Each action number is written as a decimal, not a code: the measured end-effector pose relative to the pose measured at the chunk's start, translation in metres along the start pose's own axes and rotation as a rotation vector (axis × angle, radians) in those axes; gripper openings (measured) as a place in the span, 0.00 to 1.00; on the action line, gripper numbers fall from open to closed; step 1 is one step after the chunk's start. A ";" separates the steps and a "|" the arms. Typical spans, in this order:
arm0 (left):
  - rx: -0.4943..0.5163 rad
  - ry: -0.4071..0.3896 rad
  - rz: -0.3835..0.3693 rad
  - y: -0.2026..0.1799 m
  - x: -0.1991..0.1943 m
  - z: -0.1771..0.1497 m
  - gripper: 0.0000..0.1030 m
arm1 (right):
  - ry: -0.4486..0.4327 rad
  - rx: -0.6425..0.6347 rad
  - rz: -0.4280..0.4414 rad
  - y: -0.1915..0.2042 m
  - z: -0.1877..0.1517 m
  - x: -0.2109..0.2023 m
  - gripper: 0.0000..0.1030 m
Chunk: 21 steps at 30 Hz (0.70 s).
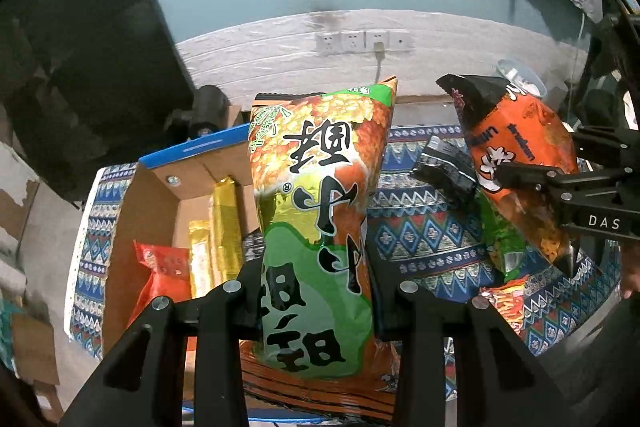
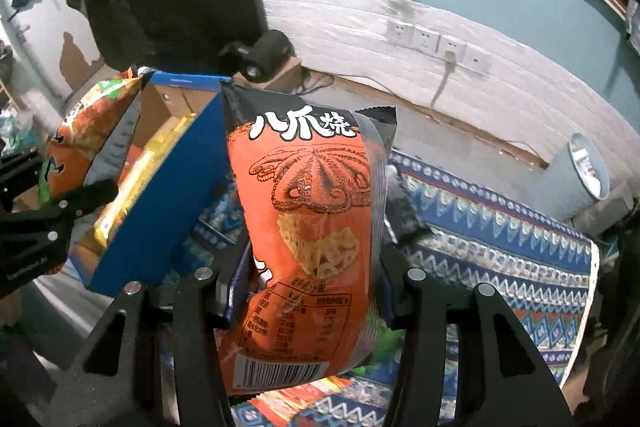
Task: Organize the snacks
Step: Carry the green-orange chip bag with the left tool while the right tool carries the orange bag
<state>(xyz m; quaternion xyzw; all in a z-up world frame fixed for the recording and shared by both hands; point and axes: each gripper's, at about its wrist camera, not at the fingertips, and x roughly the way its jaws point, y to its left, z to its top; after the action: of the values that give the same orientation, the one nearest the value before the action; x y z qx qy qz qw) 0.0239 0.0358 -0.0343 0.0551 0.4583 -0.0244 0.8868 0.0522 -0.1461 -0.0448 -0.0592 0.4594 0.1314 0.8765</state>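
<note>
My left gripper [image 1: 316, 291] is shut on a green and orange snack bag [image 1: 316, 211], held upright above the table. The same bag [image 2: 92, 131] and gripper [image 2: 56, 179] show at the left edge of the right wrist view. My right gripper [image 2: 316, 287] is shut on an orange octopus snack bag [image 2: 312, 219] with a black top. In the left wrist view that gripper [image 1: 552, 155] and its bag [image 1: 516, 147] hang at the right. A cardboard box with a blue rim [image 1: 192, 149] holds gold packets [image 1: 226, 227] and a red packet [image 1: 164, 267]; its blue wall [image 2: 160, 211] is left of the octopus bag.
A patterned blue cloth [image 1: 416, 235] covers the table. On it lie a black packet [image 1: 444, 167] and more snack bags [image 1: 504, 255]. A grey bin [image 2: 584, 179] stands on the floor past the table's right end. Wall sockets [image 1: 360, 41] are behind.
</note>
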 end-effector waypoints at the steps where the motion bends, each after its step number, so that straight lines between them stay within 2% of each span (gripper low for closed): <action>1: -0.010 0.000 0.002 0.006 0.000 -0.001 0.37 | -0.001 -0.003 0.005 0.004 0.003 0.001 0.49; 21: -0.194 0.019 0.080 0.101 0.003 -0.032 0.37 | -0.014 -0.131 0.109 0.104 0.057 0.035 0.49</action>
<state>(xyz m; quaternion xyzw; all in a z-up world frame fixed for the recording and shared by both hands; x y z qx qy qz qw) 0.0096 0.1397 -0.0476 -0.0127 0.4642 0.0559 0.8839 0.0865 -0.0279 -0.0394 -0.0905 0.4460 0.2092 0.8655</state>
